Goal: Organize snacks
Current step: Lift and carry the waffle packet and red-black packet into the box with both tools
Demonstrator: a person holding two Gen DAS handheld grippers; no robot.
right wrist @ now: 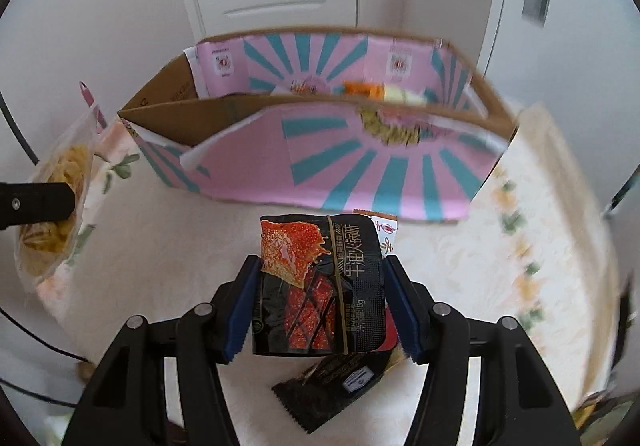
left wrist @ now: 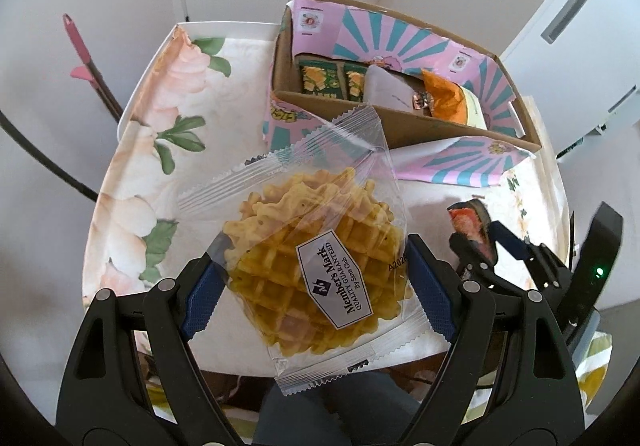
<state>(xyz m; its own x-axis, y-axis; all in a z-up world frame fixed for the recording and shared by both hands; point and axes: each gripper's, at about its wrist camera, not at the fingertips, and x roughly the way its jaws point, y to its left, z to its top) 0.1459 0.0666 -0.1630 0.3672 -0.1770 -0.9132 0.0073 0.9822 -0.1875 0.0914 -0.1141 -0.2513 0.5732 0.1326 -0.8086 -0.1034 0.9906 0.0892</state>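
My left gripper (left wrist: 316, 278) is shut on a clear Member's Mark waffle packet (left wrist: 316, 258) and holds it above the table's near edge. My right gripper (right wrist: 320, 306) is shut on a black and red snack packet (right wrist: 316, 286), held above the table in front of the box. The pink and teal cardboard box (right wrist: 360, 174) stands at the back of the table; it also shows in the left wrist view (left wrist: 472, 162). Inside are green packets (left wrist: 320, 80), a white packet (left wrist: 386, 90) and an orange packet (left wrist: 442, 96). The waffle packet also shows at the left in the right wrist view (right wrist: 60, 202).
The table wears a floral cloth (left wrist: 160, 150). Another dark packet (right wrist: 332, 386) shows below my right gripper. A pink-topped stick (left wrist: 86, 58) leans beyond the table's left side. White doors and walls stand behind the box.
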